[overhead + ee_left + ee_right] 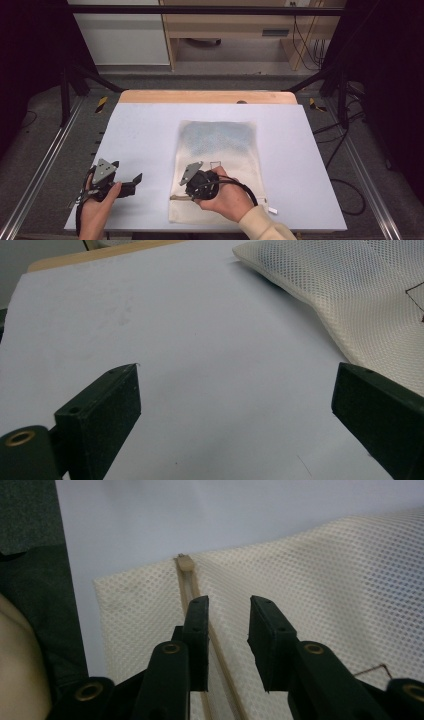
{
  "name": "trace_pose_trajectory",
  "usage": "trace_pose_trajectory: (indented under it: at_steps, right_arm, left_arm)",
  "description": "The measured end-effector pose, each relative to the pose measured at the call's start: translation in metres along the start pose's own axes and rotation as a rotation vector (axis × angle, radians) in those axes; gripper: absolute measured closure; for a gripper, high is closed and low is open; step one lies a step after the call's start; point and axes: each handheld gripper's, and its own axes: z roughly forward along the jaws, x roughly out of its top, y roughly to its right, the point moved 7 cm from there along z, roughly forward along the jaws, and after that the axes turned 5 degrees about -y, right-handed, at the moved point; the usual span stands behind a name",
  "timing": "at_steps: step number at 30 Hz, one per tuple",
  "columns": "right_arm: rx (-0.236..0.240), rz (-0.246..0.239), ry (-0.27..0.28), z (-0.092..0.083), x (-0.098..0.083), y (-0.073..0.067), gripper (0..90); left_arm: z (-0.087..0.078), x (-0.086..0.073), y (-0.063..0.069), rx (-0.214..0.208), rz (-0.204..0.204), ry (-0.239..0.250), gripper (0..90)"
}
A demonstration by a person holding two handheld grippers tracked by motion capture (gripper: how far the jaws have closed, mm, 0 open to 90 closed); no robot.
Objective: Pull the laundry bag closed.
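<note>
Where hand hides claw: zipper.

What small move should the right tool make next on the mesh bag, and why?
Probably lower the right tool and close it on the beige zipper strip of the cream mesh laundry bag. Its jaws stand narrowly apart just above the bag, one over the strip, nothing pinched yet, and the zipper end lies just ahead. The left tool hangs open over the white table.
</note>
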Motion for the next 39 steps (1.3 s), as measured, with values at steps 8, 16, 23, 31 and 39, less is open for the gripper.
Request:
trace_pose_trajectory:
  at_steps: [8,16,23,31,39]
  right_arm:
    - [0.055,-0.040,0.000,0.015,0.012,-0.010,75.6]
    - [0.089,-0.043,-0.005,0.030,0.023,-0.015,76.2]
    - [0.118,-0.043,-0.018,0.040,0.028,-0.019,74.7]
    - [0.132,-0.030,-0.054,0.051,0.028,-0.018,72.6]
    - [0.157,-0.020,-0.081,0.056,0.026,-0.018,81.4]
  left_arm:
    - [0.000,0.001,0.002,-0.029,0.011,-0.005,6.1]
    - [0.000,0.002,0.003,-0.039,0.020,-0.002,6.6]
    - [0.000,0.003,0.003,-0.046,0.014,0.008,6.6]
    - [0.000,0.005,0.005,-0.055,0.016,0.015,6.6]
    - [-0.003,0.007,0.010,-0.087,0.001,0.024,7.2]
